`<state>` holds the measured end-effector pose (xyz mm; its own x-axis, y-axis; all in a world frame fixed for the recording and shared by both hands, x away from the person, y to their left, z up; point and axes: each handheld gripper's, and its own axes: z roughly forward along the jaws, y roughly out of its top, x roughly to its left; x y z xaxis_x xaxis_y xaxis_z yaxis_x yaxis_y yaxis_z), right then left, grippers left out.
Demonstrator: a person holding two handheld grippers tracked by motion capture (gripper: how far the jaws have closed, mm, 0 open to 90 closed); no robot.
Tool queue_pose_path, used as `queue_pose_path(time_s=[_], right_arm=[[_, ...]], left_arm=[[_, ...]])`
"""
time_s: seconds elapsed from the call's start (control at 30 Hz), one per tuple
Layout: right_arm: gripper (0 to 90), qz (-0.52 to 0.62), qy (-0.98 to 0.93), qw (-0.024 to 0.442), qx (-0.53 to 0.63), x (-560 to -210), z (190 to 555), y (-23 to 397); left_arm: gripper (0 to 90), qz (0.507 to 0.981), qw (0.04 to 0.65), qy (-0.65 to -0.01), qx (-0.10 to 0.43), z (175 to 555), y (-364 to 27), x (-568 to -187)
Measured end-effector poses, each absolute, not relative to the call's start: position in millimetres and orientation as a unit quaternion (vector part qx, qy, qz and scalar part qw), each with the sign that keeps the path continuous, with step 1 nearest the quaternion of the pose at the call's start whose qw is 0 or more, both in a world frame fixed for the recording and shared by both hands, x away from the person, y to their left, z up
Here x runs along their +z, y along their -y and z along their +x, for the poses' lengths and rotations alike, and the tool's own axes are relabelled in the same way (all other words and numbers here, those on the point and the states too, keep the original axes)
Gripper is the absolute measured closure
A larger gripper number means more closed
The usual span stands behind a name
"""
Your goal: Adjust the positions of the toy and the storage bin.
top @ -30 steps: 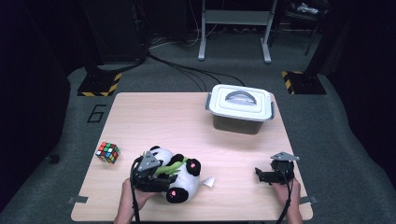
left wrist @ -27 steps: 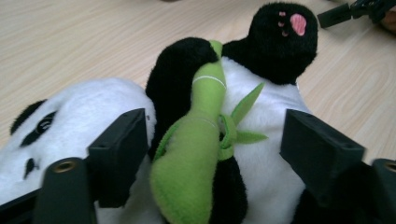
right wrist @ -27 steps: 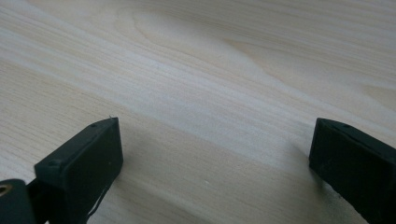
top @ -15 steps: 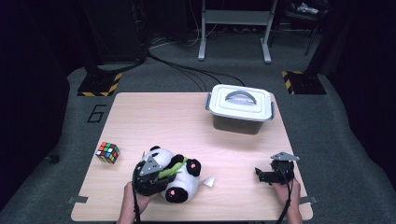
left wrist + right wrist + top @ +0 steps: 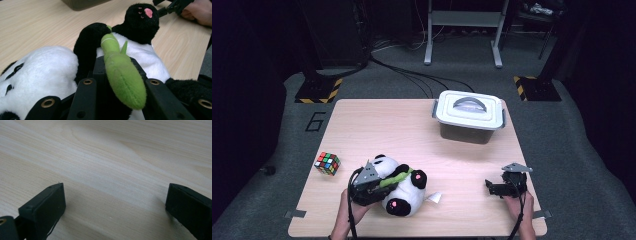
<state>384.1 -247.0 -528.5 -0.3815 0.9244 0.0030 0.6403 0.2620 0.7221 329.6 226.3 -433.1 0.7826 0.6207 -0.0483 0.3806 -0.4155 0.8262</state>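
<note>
Left gripper (image 5: pixel 371 184): fingers just closed onto plush panda (image 5: pixel 404 192), grasp secured; right gripper (image 5: pixel 502 188): fingers open on tabletop (image 5: pixel 412 130).

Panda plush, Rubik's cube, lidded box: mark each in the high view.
panda plush (image 5: pixel 404 192), high view, on its white belly.
Rubik's cube (image 5: pixel 327 163), high view, on its top face.
lidded box (image 5: pixel 469 110), high view, on the lid beside the handle.

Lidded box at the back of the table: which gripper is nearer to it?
Right. The right gripper sits in front of the lidded box, open on bare table; the left gripper, shut on the panda, is farther left.
</note>
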Motion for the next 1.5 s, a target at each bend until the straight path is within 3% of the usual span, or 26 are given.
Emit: queue_pose_path(time_s=[0.63,1.13,1.3,1.4,1.5], right_arm=[[2.1,0.512,-0.764,0.218,0.327,-528.5,384.0,247.1],[2.1,0.511,-0.765,0.218,0.326,-528.5,384.0,247.4],[2.1,0.512,-0.764,0.218,0.327,-528.5,383.9,247.0],[2.1,0.510,-0.766,0.219,0.325,-528.5,383.8,247.6],[2.1,0.510,-0.766,0.219,0.325,-528.5,383.9,247.6]], left_arm=[[73.8,0.833,0.440,-0.291,0.166,365.2,-264.9,-410.6],[73.6,0.840,0.425,-0.298,0.156,392.0,-292.5,-417.6],[73.2,0.853,0.385,-0.318,0.152,396.9,-294.7,-432.7],[72.1,0.836,0.413,-0.335,0.140,396.2,-301.5,-440.0],[63.1,0.830,0.412,-0.345,0.148,394.0,-301.6,-437.1]])
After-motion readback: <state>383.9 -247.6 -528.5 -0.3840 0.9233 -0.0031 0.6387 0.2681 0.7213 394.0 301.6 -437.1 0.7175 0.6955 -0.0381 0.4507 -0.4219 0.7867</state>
